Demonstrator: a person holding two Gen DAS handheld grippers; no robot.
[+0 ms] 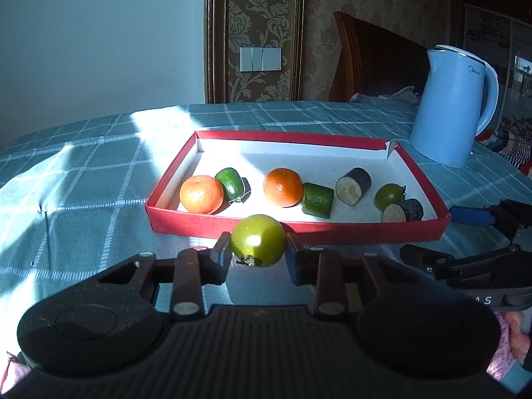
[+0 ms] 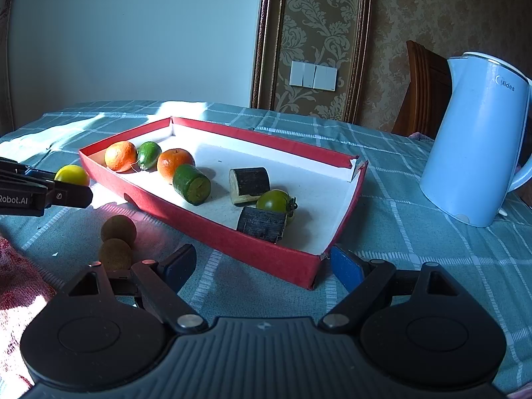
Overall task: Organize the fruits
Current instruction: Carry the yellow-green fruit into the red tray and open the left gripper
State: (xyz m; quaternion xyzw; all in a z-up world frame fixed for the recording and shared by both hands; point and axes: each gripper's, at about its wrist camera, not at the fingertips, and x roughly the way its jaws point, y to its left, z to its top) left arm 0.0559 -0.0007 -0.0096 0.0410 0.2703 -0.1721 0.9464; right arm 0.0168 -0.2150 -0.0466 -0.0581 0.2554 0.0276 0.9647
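Fruits fill the left-hand part of a shallow red tray (image 1: 301,229) with a white floor, which sits at the centre of the left wrist view on a blue-green checked tablecloth (image 1: 83,179). Inside it, from left to right in that view, lie an orange (image 1: 201,194), a green avocado-like fruit (image 1: 230,183) touching it, a second orange (image 1: 283,187), a cut green cylinder (image 1: 317,200) against that orange, a dark cut chunk (image 1: 353,186), a small green tomato (image 1: 389,196) and another dark chunk (image 1: 403,211) at the tray's lower right corner.

The left gripper (image 1: 257,249), low centre of its own view, is closed on a green tomato (image 1: 258,244), its dark pads pressed to either side; the tomato is just in front of the tray's near wall, stem downward. In the right wrist view the same fruit shows bright yellow-green at the left edge.

The right gripper (image 2: 262,266) stands wide apart with nothing between its blue pads, its right pad just beside the tray's near corner. Two brown round fruits (image 2: 118,241) rest on the cloth at lower left of that view, touching each other. A pale blue kettle (image 2: 478,139) stands at the right, well apart from the tray
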